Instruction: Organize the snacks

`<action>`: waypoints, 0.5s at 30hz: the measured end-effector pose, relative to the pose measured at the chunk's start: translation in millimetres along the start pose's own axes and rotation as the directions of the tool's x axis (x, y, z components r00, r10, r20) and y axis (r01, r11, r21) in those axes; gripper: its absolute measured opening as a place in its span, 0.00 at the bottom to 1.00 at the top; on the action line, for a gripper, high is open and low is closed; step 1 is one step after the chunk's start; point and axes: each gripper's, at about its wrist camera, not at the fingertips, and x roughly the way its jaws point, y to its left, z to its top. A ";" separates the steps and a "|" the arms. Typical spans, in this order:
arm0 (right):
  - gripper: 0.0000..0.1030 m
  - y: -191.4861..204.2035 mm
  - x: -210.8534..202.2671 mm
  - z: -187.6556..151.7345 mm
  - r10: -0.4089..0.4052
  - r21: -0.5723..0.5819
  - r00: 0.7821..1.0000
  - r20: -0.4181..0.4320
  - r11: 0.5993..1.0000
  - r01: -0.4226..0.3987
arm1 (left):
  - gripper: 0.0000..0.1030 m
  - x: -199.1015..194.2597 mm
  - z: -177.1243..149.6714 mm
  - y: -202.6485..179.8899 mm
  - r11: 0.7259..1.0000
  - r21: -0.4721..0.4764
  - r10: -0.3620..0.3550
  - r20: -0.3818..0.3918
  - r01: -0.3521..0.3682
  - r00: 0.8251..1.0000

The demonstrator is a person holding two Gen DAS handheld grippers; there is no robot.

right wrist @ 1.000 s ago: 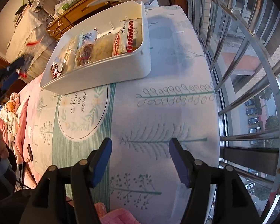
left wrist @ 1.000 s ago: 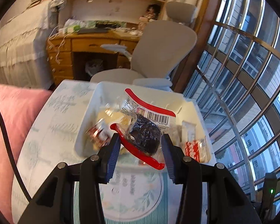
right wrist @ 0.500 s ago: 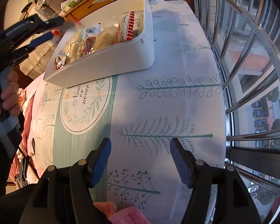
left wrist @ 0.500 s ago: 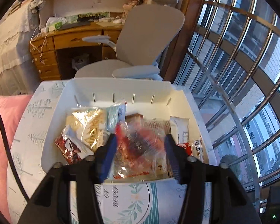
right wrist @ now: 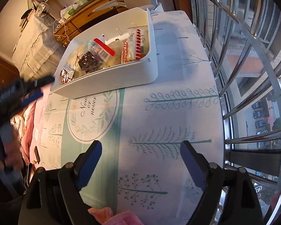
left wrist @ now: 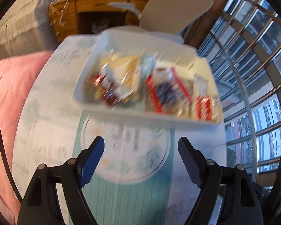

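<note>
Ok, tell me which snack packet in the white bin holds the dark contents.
The clear packet with red edges, mid-bin in the white bin: a dark block shows through it, while its neighbours look pale, yellowish or red-and-white.

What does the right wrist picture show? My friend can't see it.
A white bin full of snack packets sits on a leaf-print tablecloth beside a barred window. The open, empty right gripper hovers in front, and the left gripper pokes in beside the bin.

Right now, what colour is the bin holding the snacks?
White, clearest in the right wrist view: bin.
</note>
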 end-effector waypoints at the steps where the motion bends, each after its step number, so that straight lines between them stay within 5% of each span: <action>1: 0.84 3.6 0.1 -1.4 -0.002 0.004 1.000 0.002 1.000 0.002 | 0.78 -0.2 -6.6 5.8 1.000 -0.005 0.009 -0.014 -0.009 1.000; 9: 0.85 34.9 -2.5 -16.7 -0.040 0.053 0.999 -0.029 0.998 0.042 | 0.78 -23.1 -45.3 48.9 1.000 -0.005 0.029 -0.096 -0.030 0.995; 15: 0.85 68.2 -39.7 -32.8 -0.045 0.079 0.999 0.002 0.996 0.045 | 0.78 -70.1 -45.7 53.6 0.990 0.119 0.081 -0.077 -0.071 0.994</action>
